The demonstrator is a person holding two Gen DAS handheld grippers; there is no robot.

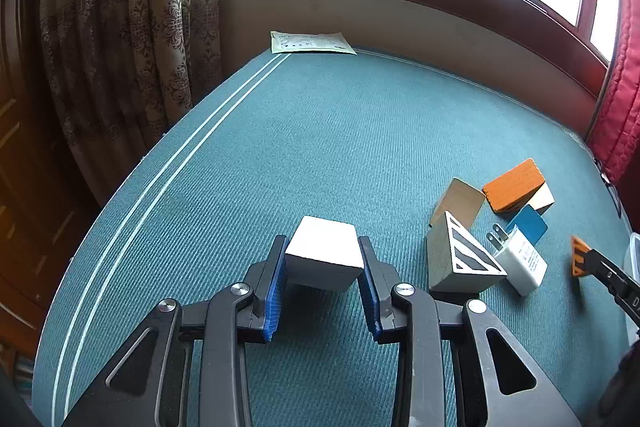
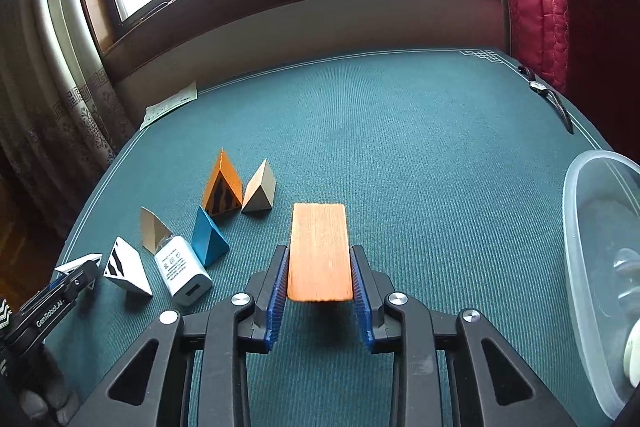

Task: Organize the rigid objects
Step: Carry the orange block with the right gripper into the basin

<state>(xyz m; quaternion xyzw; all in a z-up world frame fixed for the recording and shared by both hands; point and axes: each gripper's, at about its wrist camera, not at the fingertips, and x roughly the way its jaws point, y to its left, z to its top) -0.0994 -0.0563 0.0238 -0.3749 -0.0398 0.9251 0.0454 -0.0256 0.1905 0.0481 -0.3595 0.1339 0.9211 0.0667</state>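
My left gripper (image 1: pixel 322 247) is shut on a white block (image 1: pixel 320 247), its blue pads pressing both sides; a shadow lies under the block. In the right wrist view this gripper (image 2: pixel 76 277) shows at the left edge with the white block (image 2: pixel 78 264). My right gripper (image 2: pixel 320 255) is shut on an orange wooden block (image 2: pixel 319 247), and it shows at the right edge (image 1: pixel 592 263) of the left wrist view. On the green cloth between them lie a striped white wedge (image 1: pixel 464 255), a white charger (image 1: pixel 520 261), a blue wedge (image 1: pixel 528 223), an orange wedge (image 1: pixel 514 185) and a plain wooden wedge (image 1: pixel 460 201).
A clear plastic tub (image 2: pixel 592 267) stands at the right edge of the table. A paper sheet (image 1: pixel 312 43) lies at the far left corner and a wristwatch (image 2: pixel 548 95) at the far right edge. Curtains and a window sill run behind the table.
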